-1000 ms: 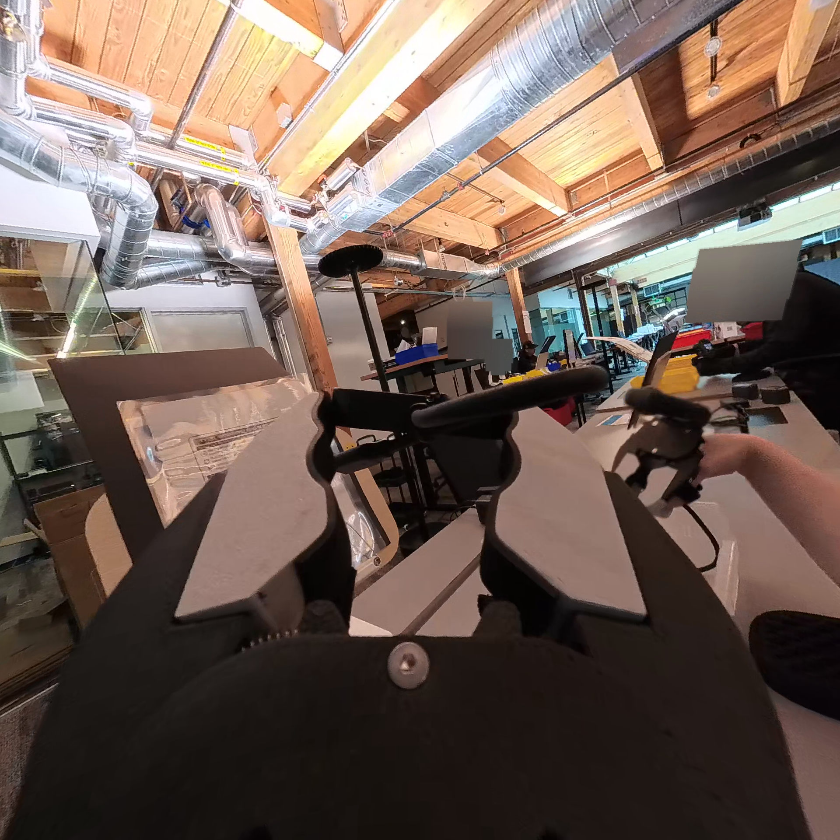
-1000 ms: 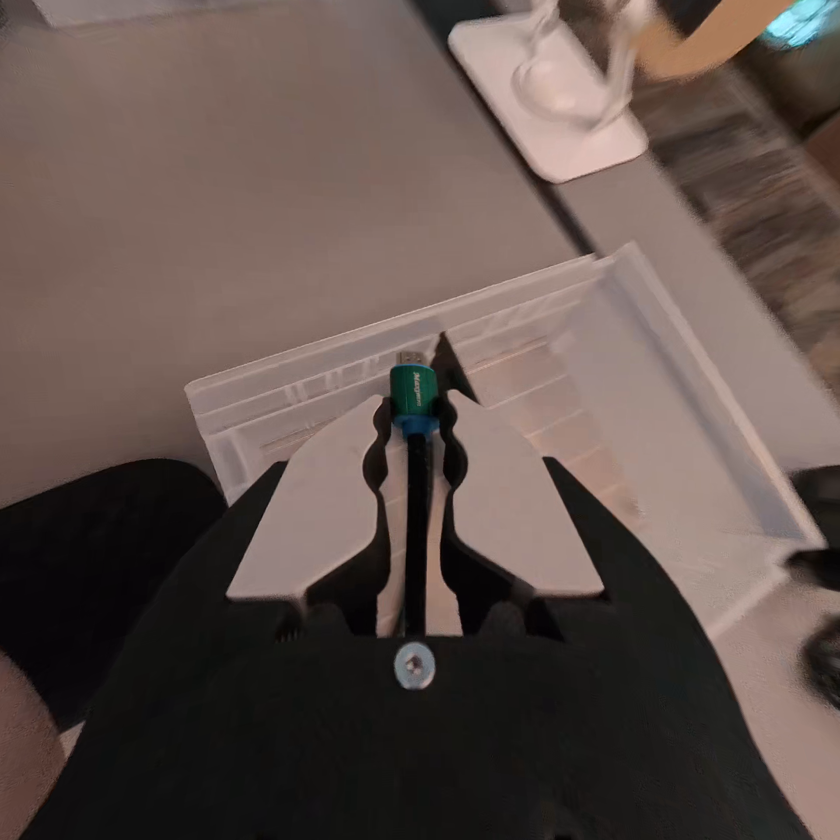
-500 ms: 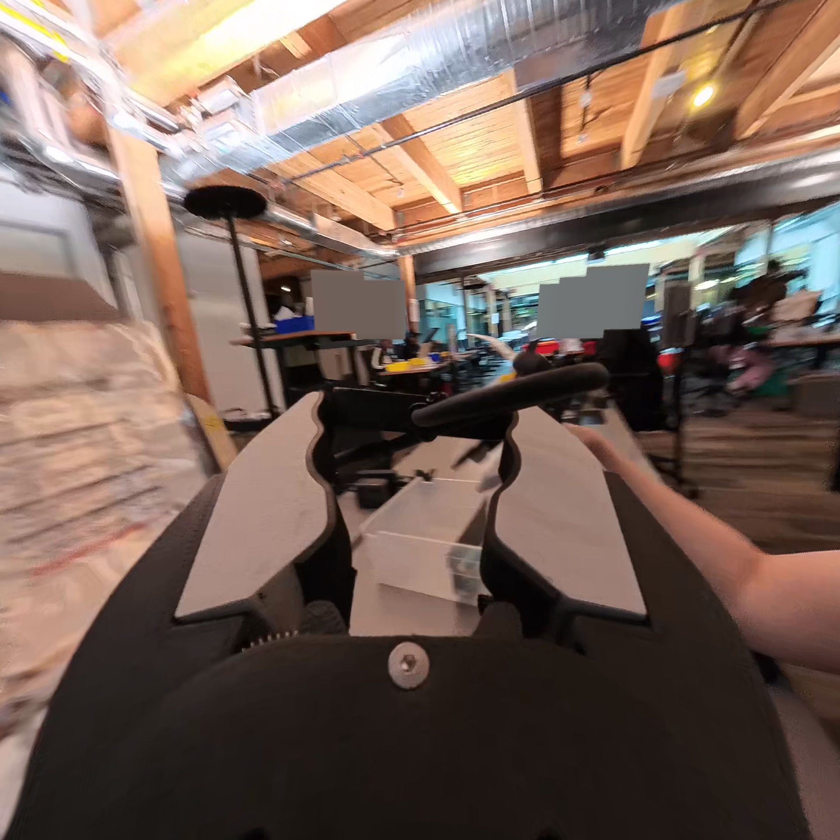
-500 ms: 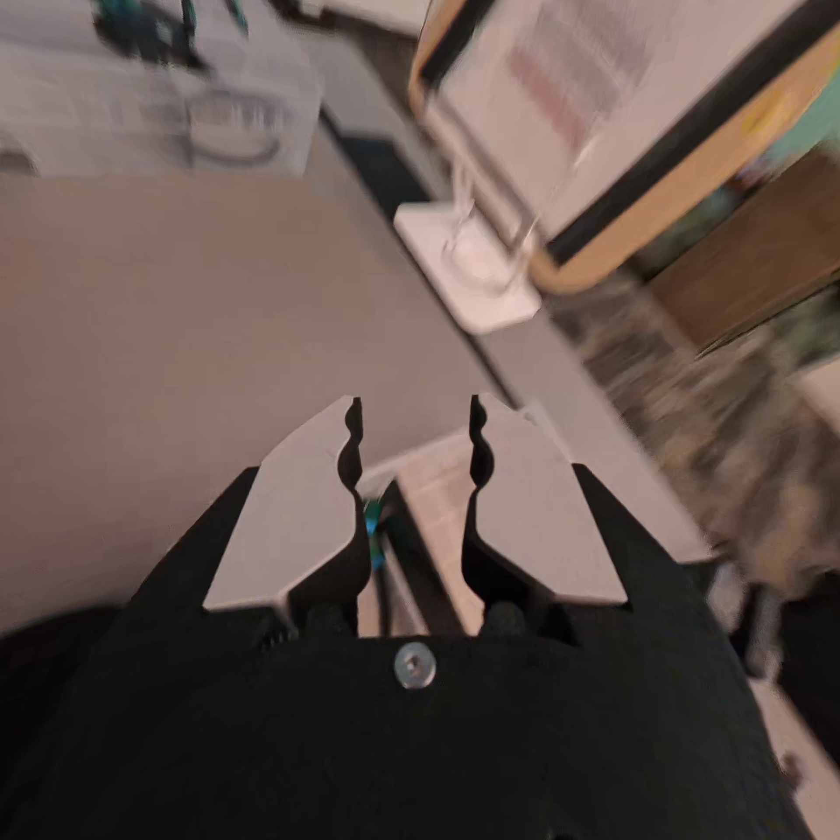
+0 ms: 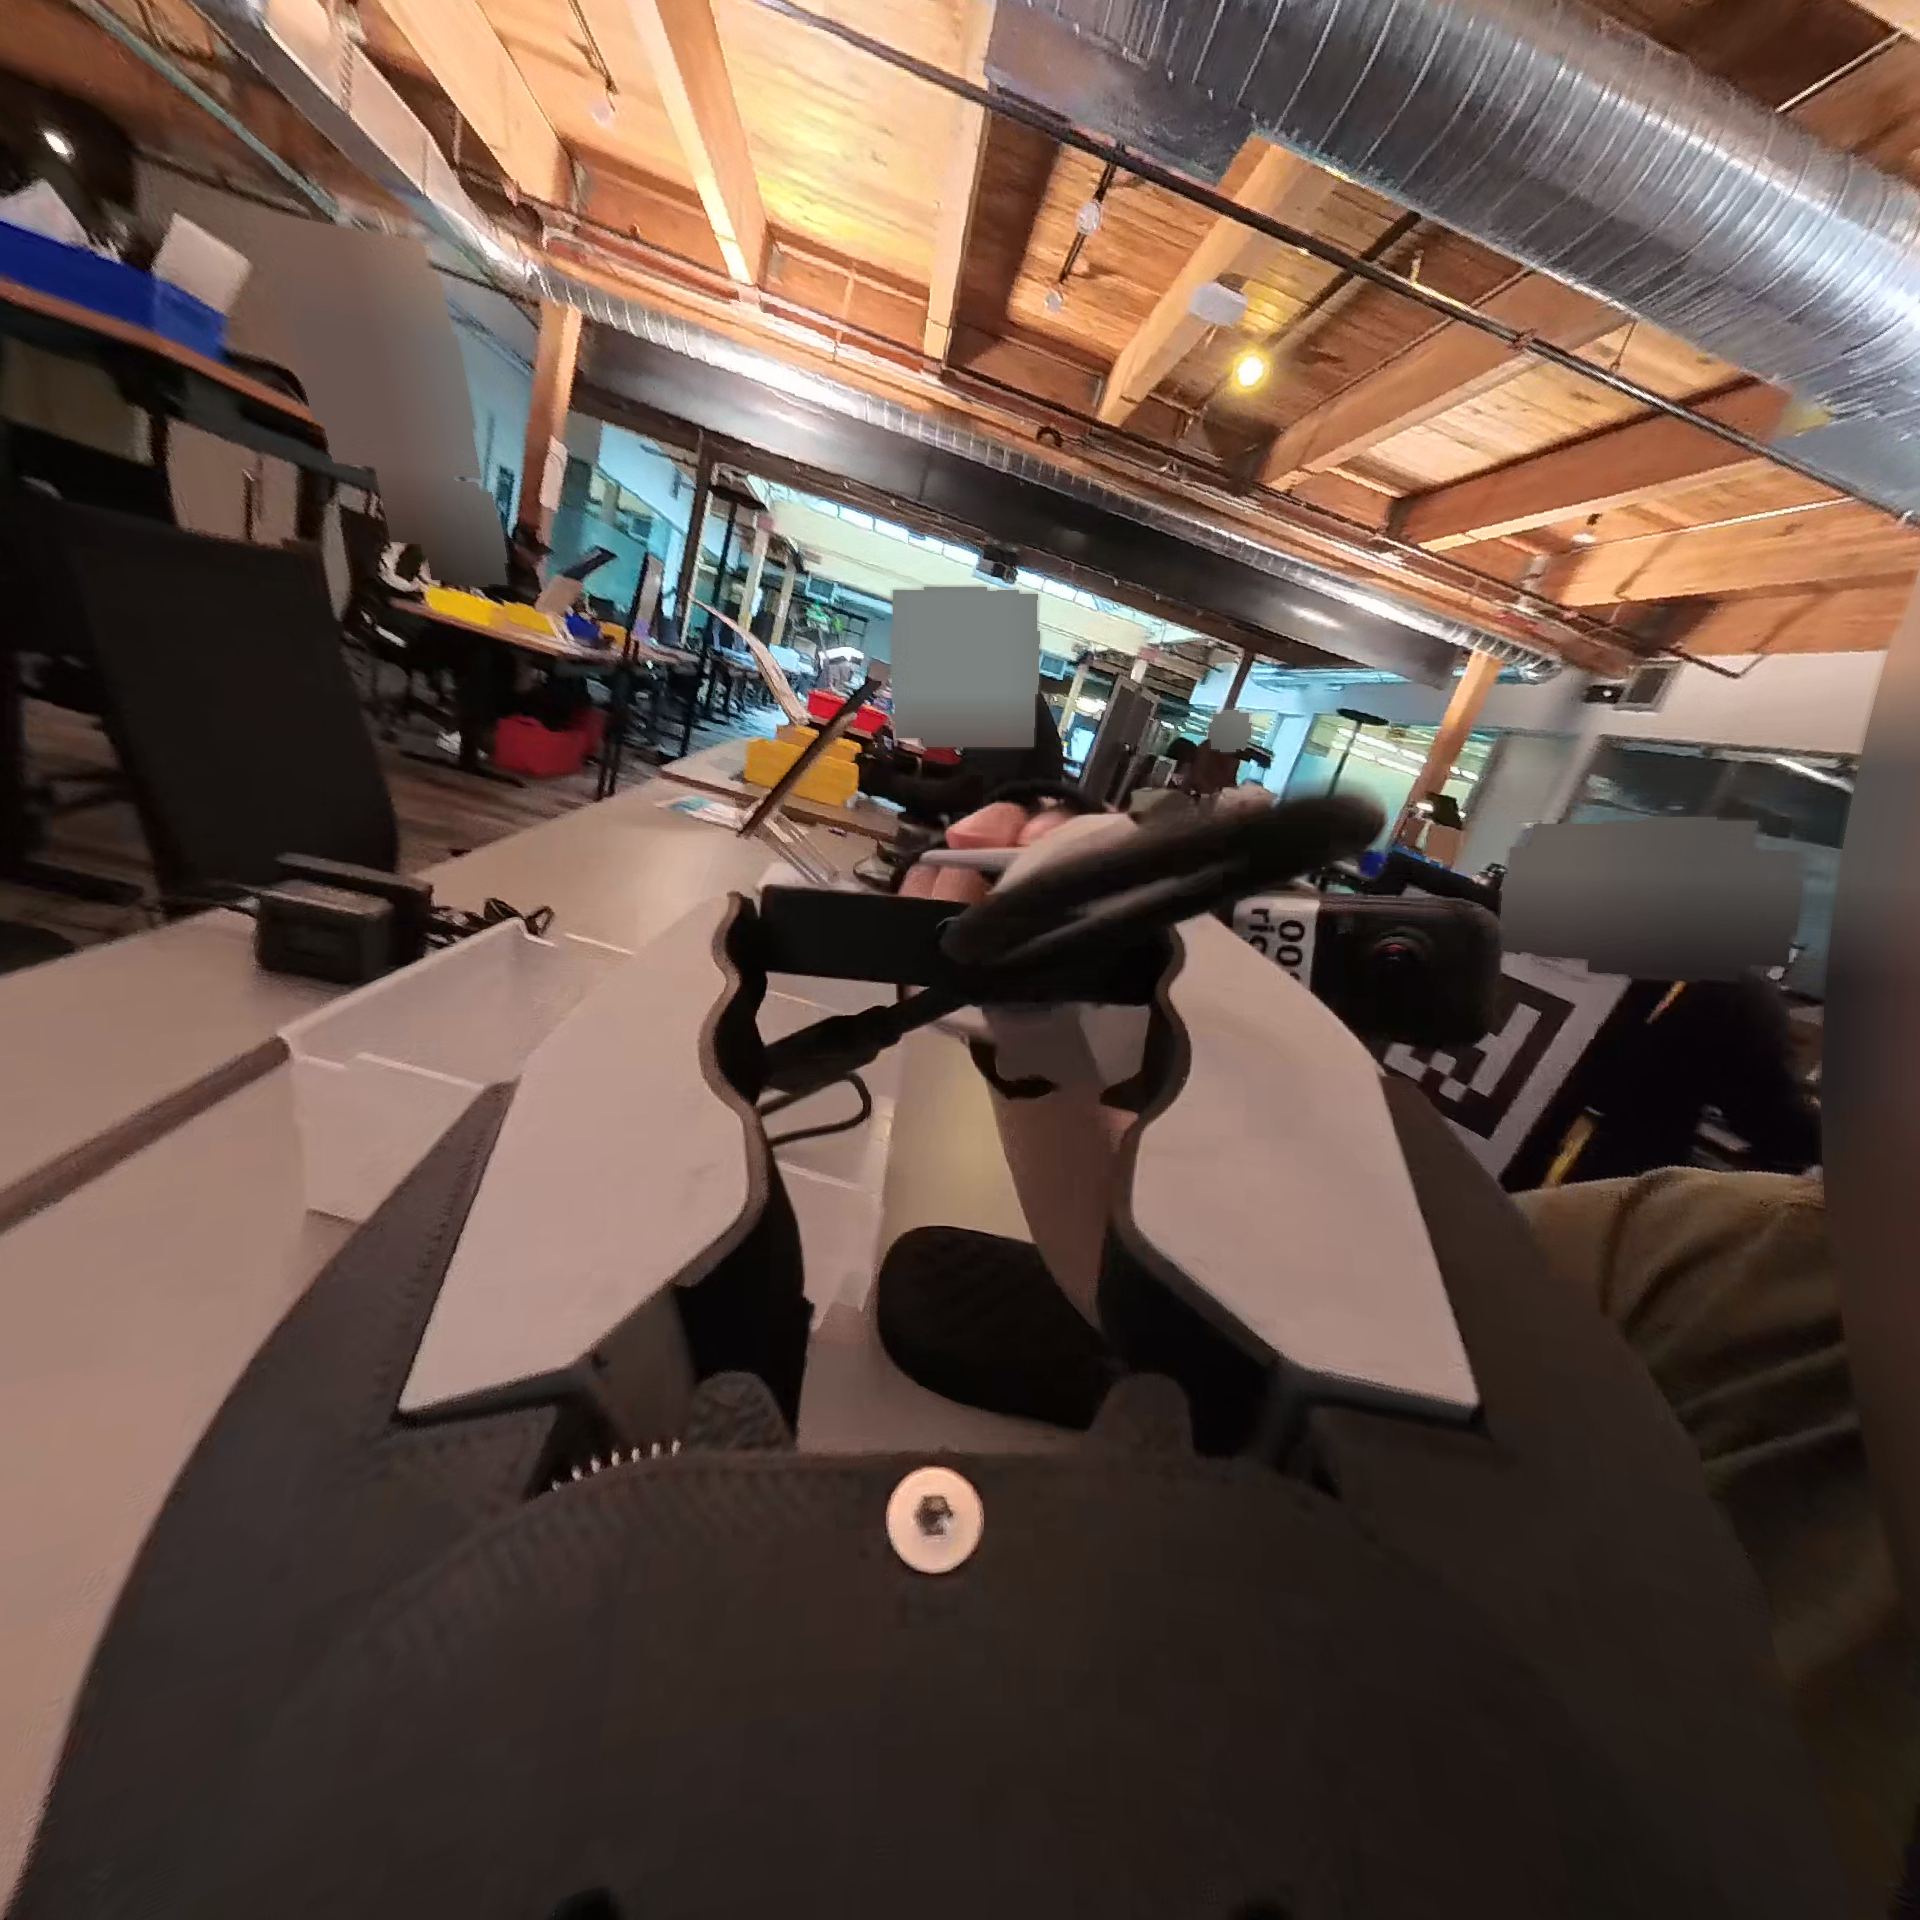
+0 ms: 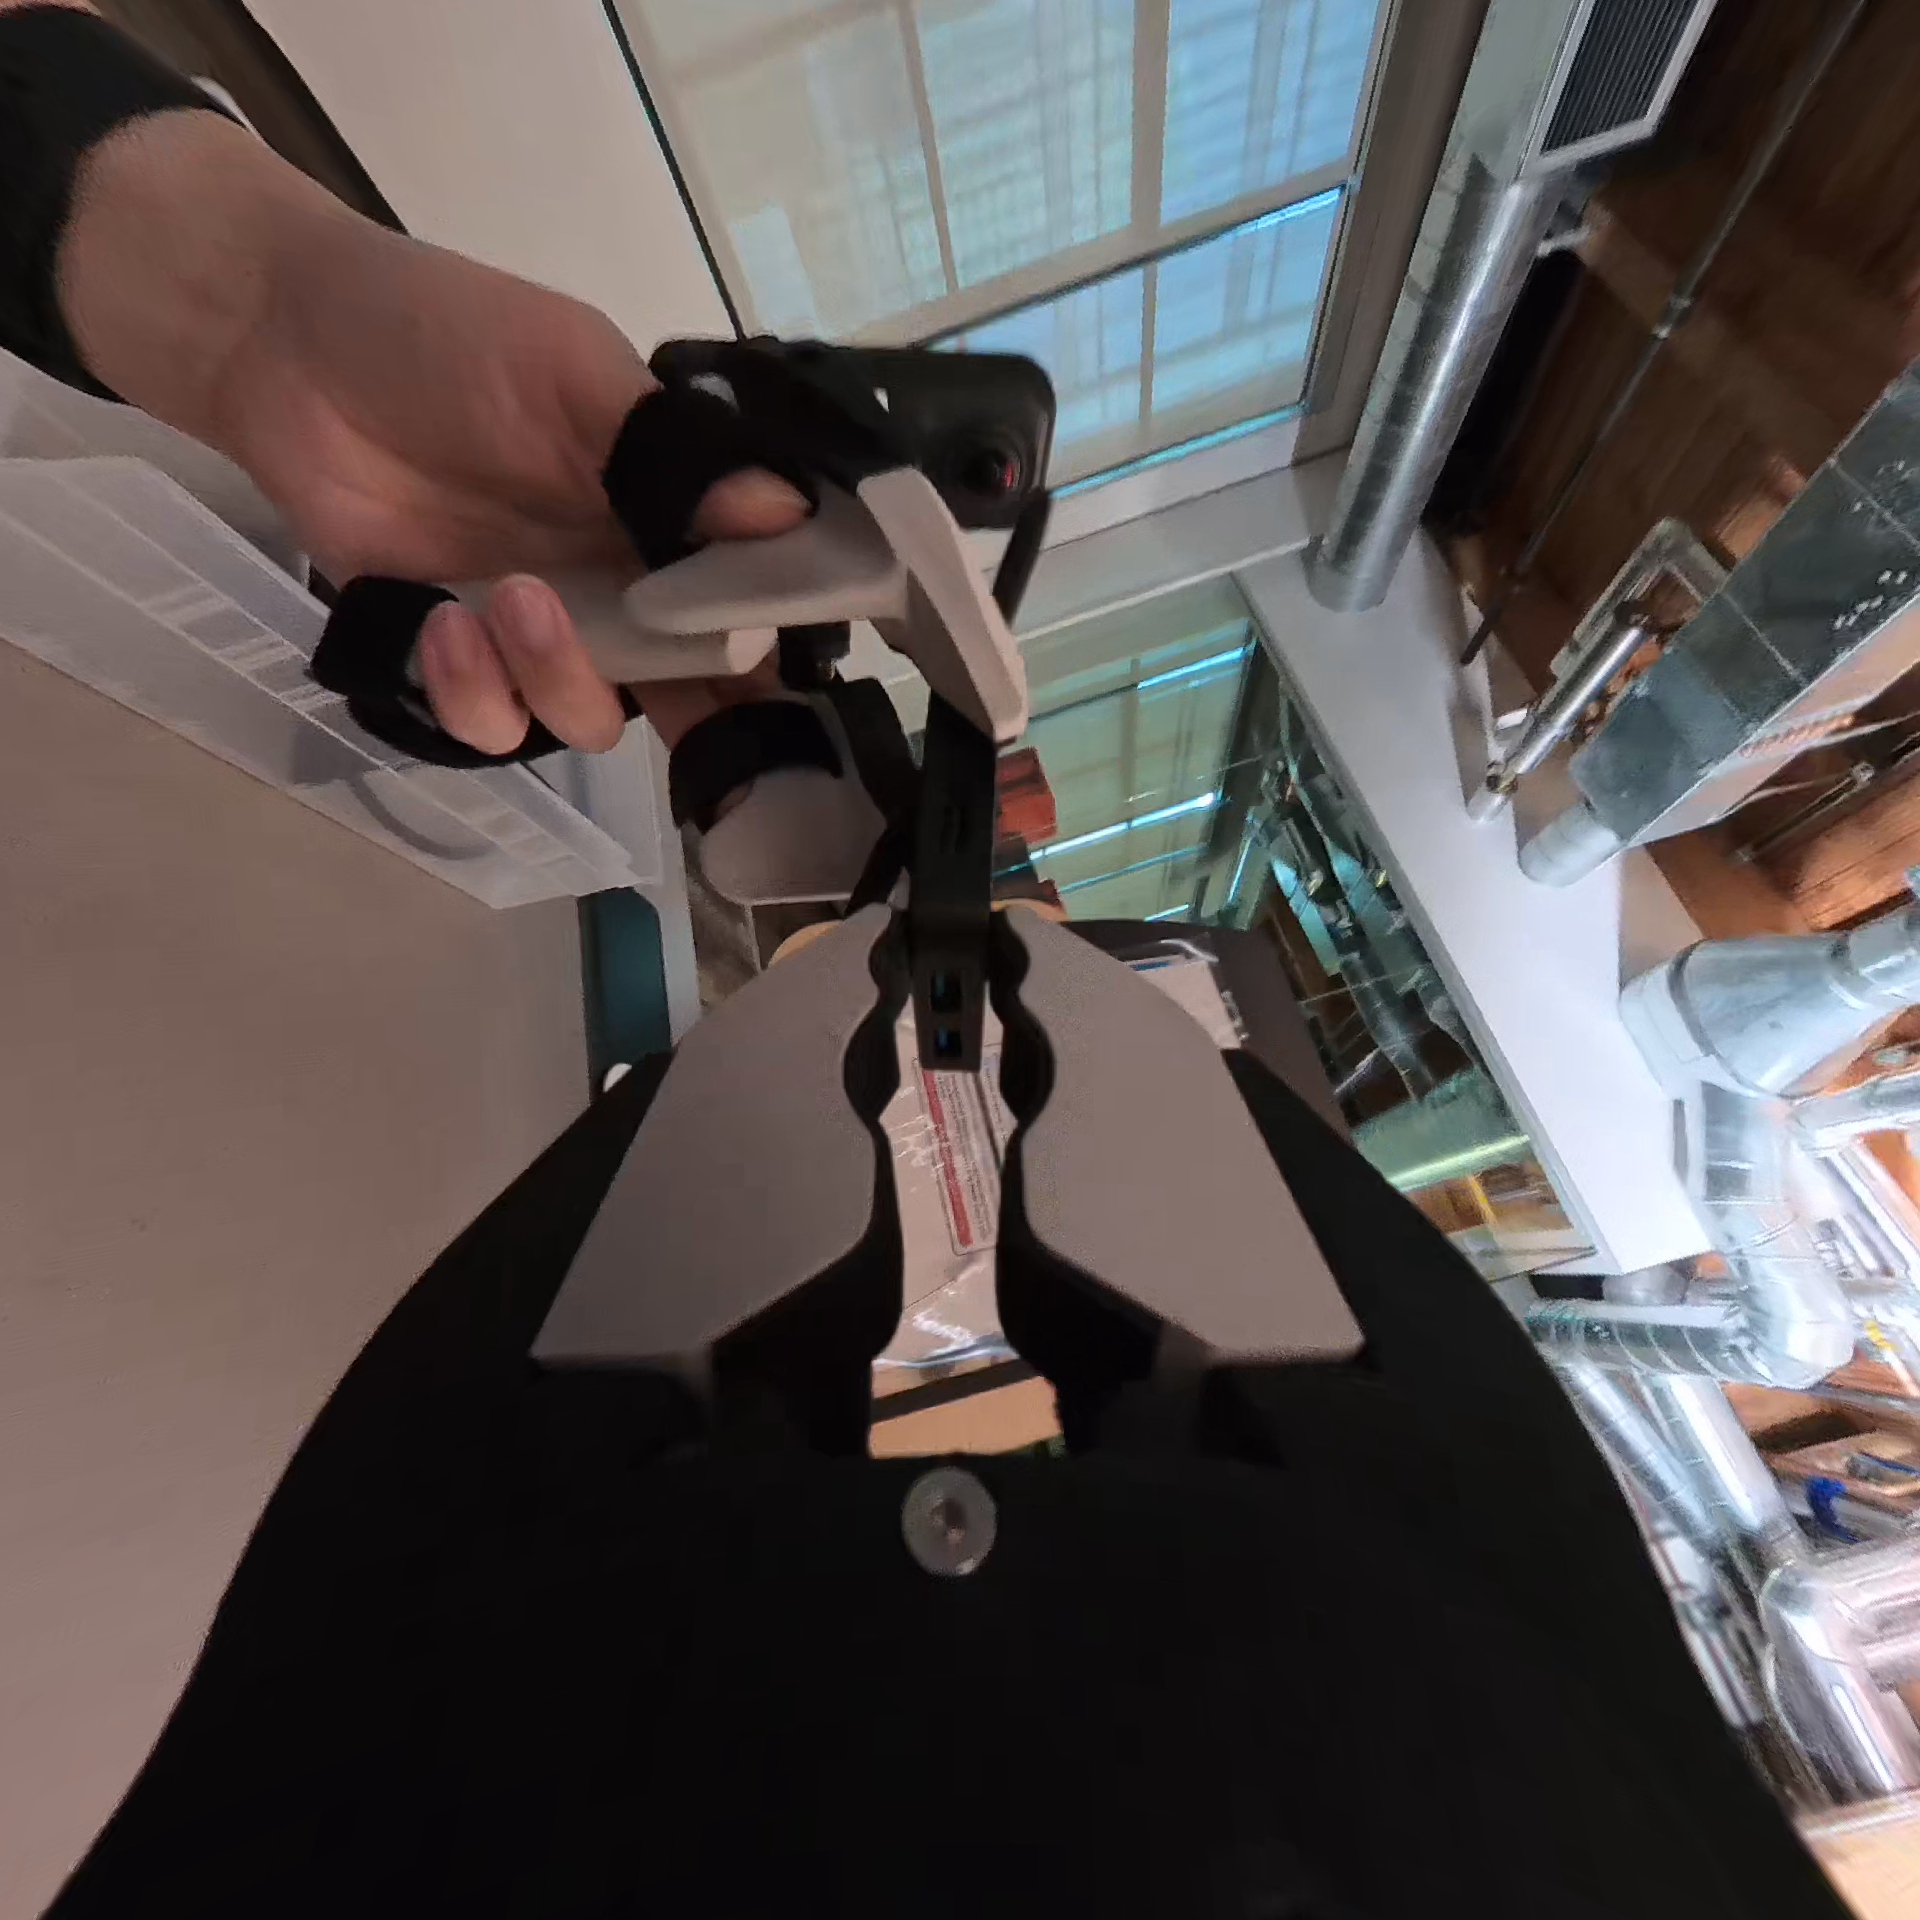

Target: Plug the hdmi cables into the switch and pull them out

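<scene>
1. My left tongs (image 5: 951,956) are clamped on the switch (image 5: 852,940), a flat black bar lying crosswise between the two tips, off the bench (image 5: 125,1029).
2. A thick black lead (image 5: 1164,862) loops up from the bar's right end. It is blurred, and I cannot tell where it ends.
3. A thinner black cable (image 5: 862,1029) slants down from under the bar and curls into the bin (image 5: 416,1039). Whether it is plugged in, I cannot tell.
4. In my right wrist view, my right tongs (image 6: 945,935) have closed on the other end of the same bar. Their ridged inner edges lie against its sides, and two blue ports face the camera.
5. Past those tips the bar rises into the pale fingers (image 6: 831,582) of the left tongs, which my hand (image 6: 364,416) holds through black straps, with their camera (image 6: 977,447) just above.
6. So both pairs grip the one switch, end to end, in the air over the bench's near edge.
7. Below, a dark pad (image 5: 987,1320) lies on the bench just beside the bin's near wall.
8. The white bin is on the bench to the left of the tongs, its long side running away from me.
9. Beyond the bin's far corner a small black box (image 5: 332,925) sits on the bench with thin wires beside it.
10. Farther off are other desks with yellow trays (image 5: 800,769), and wooden beams and silver ducts overhead.
</scene>
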The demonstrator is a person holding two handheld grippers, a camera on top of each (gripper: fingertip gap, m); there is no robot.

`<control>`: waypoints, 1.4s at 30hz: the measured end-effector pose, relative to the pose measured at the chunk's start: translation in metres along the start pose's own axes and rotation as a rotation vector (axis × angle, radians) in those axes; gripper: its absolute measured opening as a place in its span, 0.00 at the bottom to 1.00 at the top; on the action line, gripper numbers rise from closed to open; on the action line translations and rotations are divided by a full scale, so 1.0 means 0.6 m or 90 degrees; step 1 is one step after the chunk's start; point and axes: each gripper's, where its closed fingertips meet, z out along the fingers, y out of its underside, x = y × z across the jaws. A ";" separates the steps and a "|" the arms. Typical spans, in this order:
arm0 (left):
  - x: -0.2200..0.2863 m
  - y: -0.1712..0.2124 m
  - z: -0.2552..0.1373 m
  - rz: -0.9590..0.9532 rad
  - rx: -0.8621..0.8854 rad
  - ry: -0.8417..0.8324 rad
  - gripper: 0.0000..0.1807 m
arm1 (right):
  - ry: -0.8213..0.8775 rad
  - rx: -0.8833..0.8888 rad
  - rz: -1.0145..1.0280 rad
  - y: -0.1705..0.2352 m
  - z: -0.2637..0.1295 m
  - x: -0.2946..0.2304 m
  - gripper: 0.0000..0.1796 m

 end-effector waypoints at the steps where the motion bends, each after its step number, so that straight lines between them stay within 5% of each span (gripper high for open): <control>1: 0.000 0.004 0.002 -0.015 -0.002 0.009 0.39 | 0.008 0.011 -0.004 -0.001 -0.003 0.003 0.08; 6: -0.027 0.028 0.005 -0.066 -0.034 -0.007 0.44 | -0.050 -0.076 0.065 0.059 -0.023 0.014 0.08; 10: -0.076 0.036 -0.017 -0.053 -0.063 -0.103 0.47 | -0.059 -0.283 0.209 0.229 -0.110 0.045 0.08; 15: -0.085 0.010 -0.044 -0.040 -0.049 -0.123 0.44 | -0.092 -0.562 0.391 0.467 -0.255 -0.024 0.08; 20: -0.089 -0.015 -0.068 -0.029 -0.029 -0.138 0.41 | -0.159 -0.746 0.399 0.570 -0.310 -0.095 0.08; 24: -0.094 -0.027 -0.082 -0.029 -0.011 -0.148 0.41 | -0.306 -0.797 0.377 0.592 -0.320 -0.168 0.08; 32: -0.098 -0.029 -0.087 -0.023 -0.021 -0.158 0.40 | -0.221 -0.741 0.455 0.570 -0.314 -0.127 0.12; 37: -0.091 -0.049 -0.102 -0.008 -0.004 -0.168 0.40 | -0.100 -0.855 0.571 0.552 -0.413 -0.075 0.26; 42: -0.077 -0.079 -0.124 0.021 0.021 -0.183 0.40 | -0.076 -0.935 0.743 0.547 -0.506 -0.116 0.26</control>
